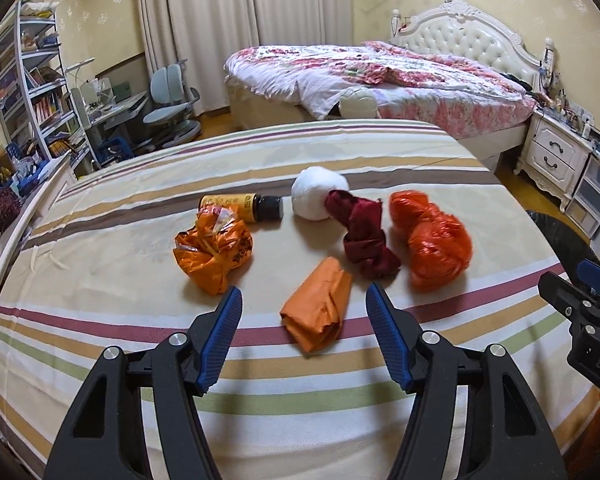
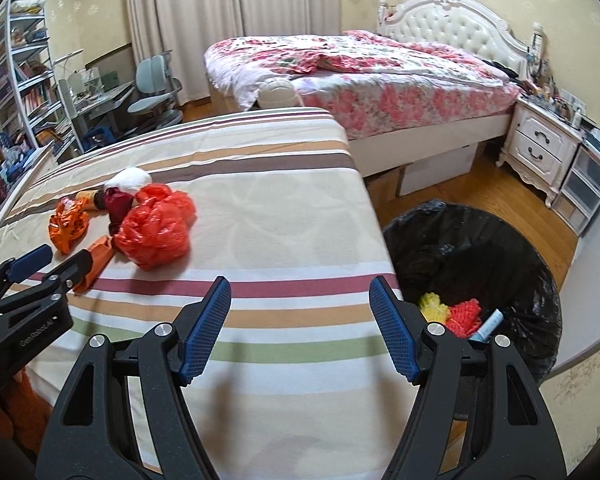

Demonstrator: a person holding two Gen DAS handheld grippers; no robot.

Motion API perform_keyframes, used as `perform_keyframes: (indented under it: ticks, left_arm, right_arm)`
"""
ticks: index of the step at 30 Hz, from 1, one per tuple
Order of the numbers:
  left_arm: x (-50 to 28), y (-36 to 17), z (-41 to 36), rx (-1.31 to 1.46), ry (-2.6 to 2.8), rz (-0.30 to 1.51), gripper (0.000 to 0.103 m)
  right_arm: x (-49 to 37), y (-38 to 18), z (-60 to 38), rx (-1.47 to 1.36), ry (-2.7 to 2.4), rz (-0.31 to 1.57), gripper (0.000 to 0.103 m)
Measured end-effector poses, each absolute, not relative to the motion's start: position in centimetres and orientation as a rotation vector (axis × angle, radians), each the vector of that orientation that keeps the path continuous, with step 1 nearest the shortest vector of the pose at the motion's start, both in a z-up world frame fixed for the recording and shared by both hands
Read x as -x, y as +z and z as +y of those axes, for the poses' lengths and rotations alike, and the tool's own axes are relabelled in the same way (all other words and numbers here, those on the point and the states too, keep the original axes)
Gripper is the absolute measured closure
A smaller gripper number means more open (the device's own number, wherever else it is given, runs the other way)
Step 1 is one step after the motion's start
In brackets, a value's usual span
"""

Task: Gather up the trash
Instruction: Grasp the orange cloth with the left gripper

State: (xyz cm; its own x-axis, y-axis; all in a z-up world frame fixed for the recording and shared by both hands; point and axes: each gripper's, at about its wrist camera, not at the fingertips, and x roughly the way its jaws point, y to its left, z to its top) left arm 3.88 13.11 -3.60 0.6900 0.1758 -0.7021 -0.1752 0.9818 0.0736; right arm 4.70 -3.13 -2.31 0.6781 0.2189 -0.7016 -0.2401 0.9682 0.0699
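On the striped cloth [image 1: 100, 220], the bottle [image 1: 242, 206] lies sideways, cap right

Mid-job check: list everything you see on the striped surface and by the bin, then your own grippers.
striped cloth surface: one, beige with coloured bands, holds the trash
crumpled orange plastic bag: one, left of the pile
folded orange paper wad: one, nearest the left gripper
dark red crumpled cloth: one, centre
red-orange plastic bag: one, right of the pile
white paper ball: one, behind
yellow bottle with black cap: one, lying down
black-lined trash bin: one, on the floor, yellow and red scraps inside
left gripper: open, empty
right gripper: open, empty
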Motion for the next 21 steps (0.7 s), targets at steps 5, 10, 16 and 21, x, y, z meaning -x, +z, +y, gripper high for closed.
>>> perform_keyframes:
  ticks: [5, 10, 16, 21]
  left_arm:
    - [-4.5, -4.2, 13.6, 0.012, 0.160, 0.832, 0.048]
    - [-4.6, -4.6, 14.2, 0.054, 0.114, 0.859, 0.065]
    - [-3.5, -4.3, 14.7, 0.078, 0.104, 0.838, 0.069]
    - [-3.2, -3.9, 15.3, 0.053, 0.146, 0.810, 0.069]
  right_arm:
    - [-5.1, -2.3, -1.5, 0.049, 0.293, 0.788, 0.033]
    - [-5.1, -2.1, -0.2, 0.063, 0.324, 0.787, 0.033]
    - [-5.0, -1.9, 1.4, 0.079, 0.361, 0.783, 0.033]
    - [-4.8, -1.5, 2.6, 0.081, 0.391, 0.781, 0.033]
